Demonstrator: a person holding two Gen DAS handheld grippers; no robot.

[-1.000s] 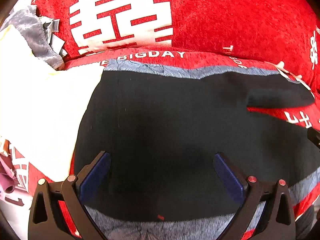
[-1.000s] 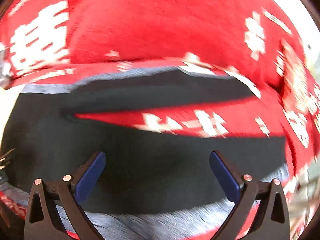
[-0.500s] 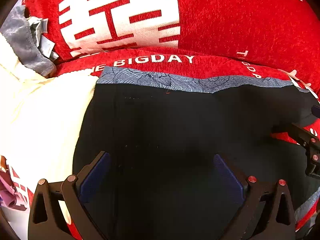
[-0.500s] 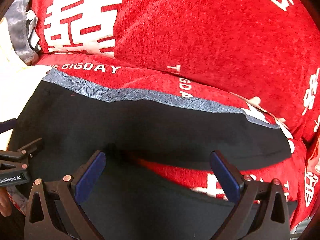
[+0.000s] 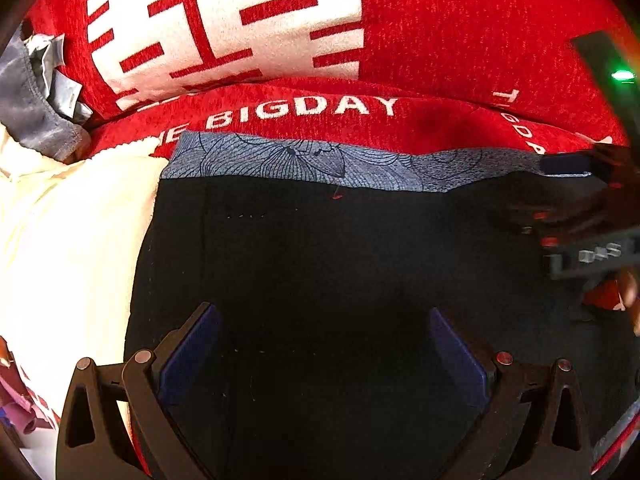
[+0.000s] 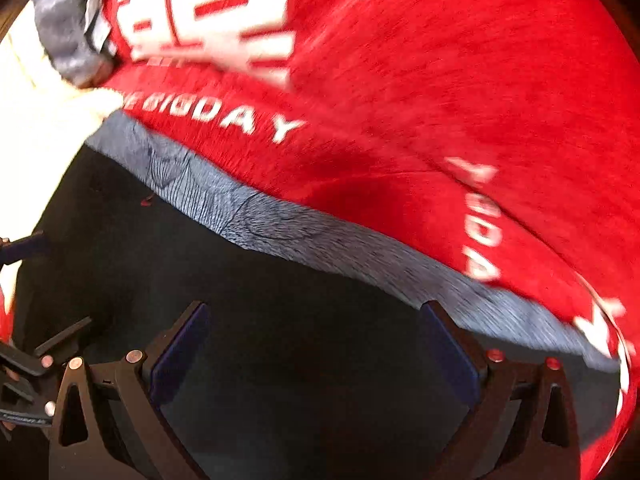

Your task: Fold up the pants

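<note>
At the far left of the left wrist view, a crumpled grey cloth (image 5: 28, 100) is seen at the upper edge, and below it a cream-white cloth (image 5: 68, 248) is spread, its right edge touching the black pants (image 5: 320, 260). The pants are laid flat on a red cover (image 5: 460, 40) printed with white characters and the words "BIGDAY"; whether a sofa or a bed lies beneath cannot be told. A grey patterned band (image 5: 320, 162) runs along the far edge of the pants, against the red cover.

The left tongs (image 5: 324, 344) are held wide open just above the black fabric, with nothing between the blue pads (image 5: 188, 356). At the right edge of this view the right tongs (image 5: 580, 184) are seen over the pants, near the right end of the grey band.

In the right wrist view, which is blurred, part of the left tongs (image 6: 24, 248) shows at the left edge over the pants (image 6: 280, 300). The grey band (image 6: 320, 236) runs slantwise from upper left to lower right, with the red cover (image 6: 440, 80) beyond it. The right tongs (image 6: 316, 340) are spread wide apart over the dark fabric, and nothing is gripped between their pads (image 6: 452, 356).
</note>
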